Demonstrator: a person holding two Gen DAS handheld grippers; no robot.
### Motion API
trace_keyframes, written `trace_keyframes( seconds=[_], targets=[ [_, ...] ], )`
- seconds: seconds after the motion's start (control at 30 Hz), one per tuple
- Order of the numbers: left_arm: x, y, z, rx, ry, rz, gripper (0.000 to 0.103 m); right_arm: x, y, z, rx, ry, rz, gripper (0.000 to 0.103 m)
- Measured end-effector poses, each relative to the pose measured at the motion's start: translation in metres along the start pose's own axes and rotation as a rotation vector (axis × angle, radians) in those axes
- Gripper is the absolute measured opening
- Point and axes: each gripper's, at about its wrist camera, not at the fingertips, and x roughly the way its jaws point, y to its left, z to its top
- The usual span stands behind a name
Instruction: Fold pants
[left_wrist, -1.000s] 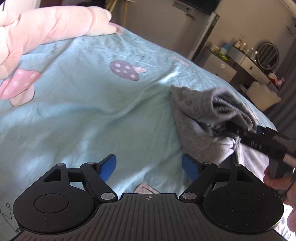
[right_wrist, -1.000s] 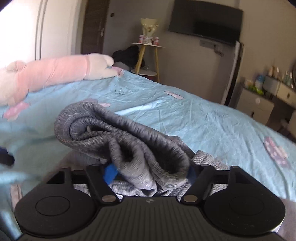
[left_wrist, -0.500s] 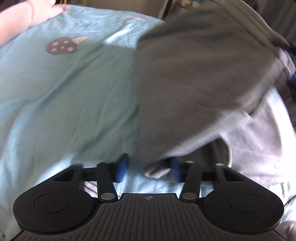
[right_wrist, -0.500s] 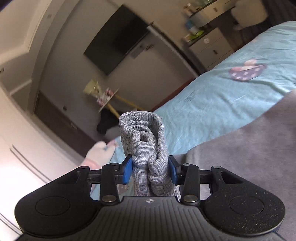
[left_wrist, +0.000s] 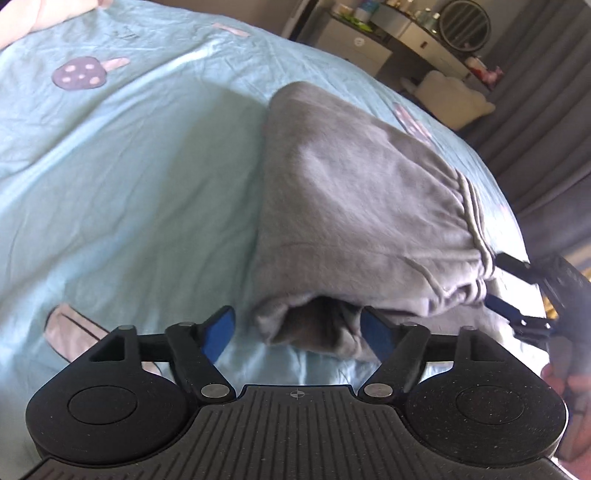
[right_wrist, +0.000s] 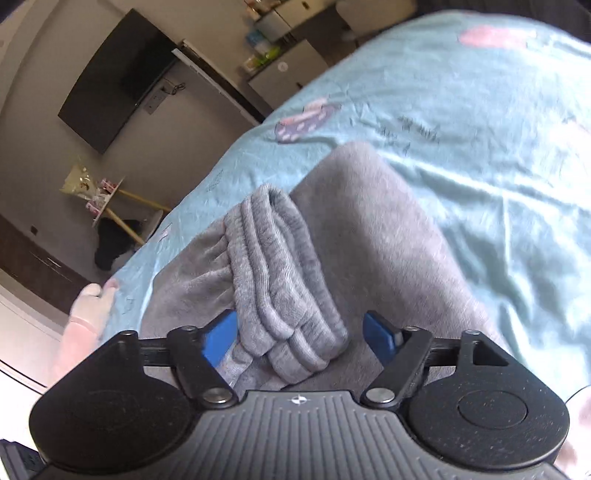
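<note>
The grey pants (left_wrist: 354, 206) lie folded in a thick bundle on the light blue bed sheet (left_wrist: 129, 177). My left gripper (left_wrist: 299, 330) is at their near corner; its jaws are opening, with the cloth's edge between them by the right pad and not pinched. In the right wrist view the ribbed band (right_wrist: 280, 277) of the pants (right_wrist: 369, 229) lies between the opening jaws of my right gripper (right_wrist: 299, 339), and the right pad stands clear of it. The right gripper (left_wrist: 513, 288) also shows at the bundle's right edge, held by a hand (left_wrist: 569, 384).
The sheet carries mushroom prints (left_wrist: 81, 74). A pink plush toy (right_wrist: 88, 306) lies at the far side of the bed. Beyond the bed stand a dresser with a round mirror (left_wrist: 465, 22), a wall screen (right_wrist: 118, 74) and a small wooden table (right_wrist: 122, 206).
Both grippers were shut on the grey cloth half a second ago; now their jaws stand apart and the pants rest folded over on the bed. The right wrist view has rolled and dropped.
</note>
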Motion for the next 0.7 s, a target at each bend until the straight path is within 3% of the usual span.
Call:
trace_keyframes(
  seconds=[0.07,0.17,0.23,0.4,0.57,0.7],
  targets=[
    [0.005,-0.005,-0.001,0.027,0.015,0.019,0.081,0.013,-0.008,-0.002,0.046,0.045,0.027,0.078],
    [0.007,-0.013,-0.003,0.068,0.014,0.055,0.081,0.028,-0.016,-0.003,0.147,0.049,0.088,0.080],
    [0.008,-0.015,-0.005,0.073,0.018,0.089,0.080,0.027,-0.013,-0.003,0.159,0.053,0.084,0.080],
    [0.009,-0.009,-0.003,0.018,0.013,0.140,0.077,0.015,-0.017,-0.010,0.191,0.046,0.091,0.071],
    [0.017,-0.004,0.002,-0.015,0.052,0.196,0.071,0.023,-0.018,-0.007,0.209,0.041,0.099,0.068],
    [0.007,-0.013,-0.004,0.047,0.004,0.138,0.074,0.034,-0.021,0.001,0.272,0.060,0.132,0.070]
  ],
)
